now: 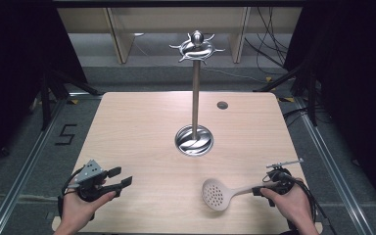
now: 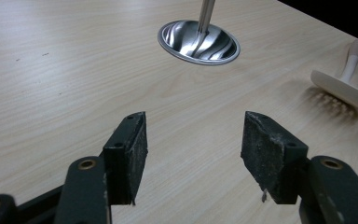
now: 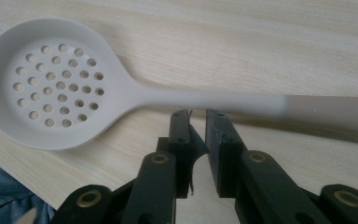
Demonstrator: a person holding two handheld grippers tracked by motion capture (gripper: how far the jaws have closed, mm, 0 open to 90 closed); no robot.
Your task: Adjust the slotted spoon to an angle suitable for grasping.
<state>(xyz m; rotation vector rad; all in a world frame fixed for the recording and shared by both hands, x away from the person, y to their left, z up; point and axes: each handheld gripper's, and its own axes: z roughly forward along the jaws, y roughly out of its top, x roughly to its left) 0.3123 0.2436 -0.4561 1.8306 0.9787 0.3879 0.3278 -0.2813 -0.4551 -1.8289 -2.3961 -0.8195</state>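
A pale slotted spoon [image 1: 216,194] lies near the table's front right, its perforated head [image 3: 51,84] pointing left and its handle running right. My right gripper [image 1: 258,191] is at the handle's end. In the right gripper view its jaws [image 3: 198,114] stand a narrow slit apart with nothing between them, their tips just short of the handle. My left gripper [image 1: 122,176] is at the front left, wide open [image 2: 196,119] and empty above bare wood. From there the spoon [image 2: 342,88] shows at the right with a dotted shadow under its head.
A metal stand rises from a round shiny base [image 1: 194,140] at the table's middle, with curved hooks at its top [image 1: 196,46]. The base [image 2: 198,42] lies ahead of the left gripper. A dark round hole [image 1: 222,105] sits at the back of the wooden table [image 1: 142,122].
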